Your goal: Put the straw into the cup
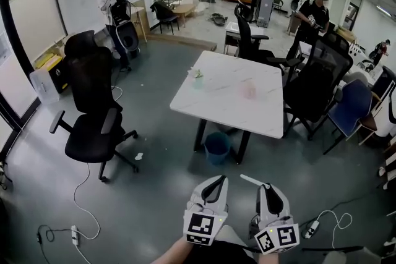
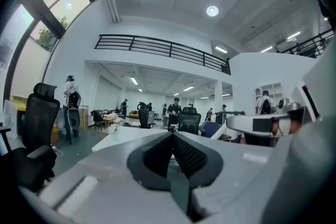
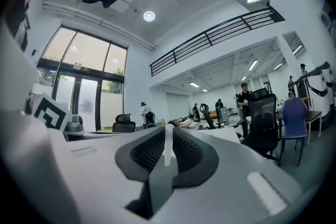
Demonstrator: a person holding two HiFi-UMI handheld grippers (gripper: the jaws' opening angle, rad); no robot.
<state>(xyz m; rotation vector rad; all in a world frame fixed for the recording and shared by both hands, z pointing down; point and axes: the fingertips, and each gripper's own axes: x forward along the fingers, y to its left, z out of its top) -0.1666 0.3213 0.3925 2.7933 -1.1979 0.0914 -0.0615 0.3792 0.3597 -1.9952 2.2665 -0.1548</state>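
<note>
A white table (image 1: 213, 105) stands a few steps ahead in the head view. On it sits a faint pinkish see-through cup (image 1: 249, 91), with a small greenish cup-like thing (image 1: 198, 76) near the far left corner. Both grippers are held low and level, far short of the table. My right gripper (image 1: 267, 186) is shut on a thin white straw (image 1: 250, 180) that sticks out to the left of its tips. In the right gripper view the straw (image 3: 168, 143) stands upright between the closed jaws of the right gripper (image 3: 168, 132). My left gripper (image 1: 219, 180) (image 2: 171, 132) is shut with nothing in it.
A black office chair (image 1: 93, 117) stands on the grey floor to the left. A blue bin (image 1: 217, 148) sits under the table. More black and blue chairs (image 1: 318, 86) crowd the table's right side. Cables and a power strip (image 1: 74, 235) lie at lower left. Several people stand far back.
</note>
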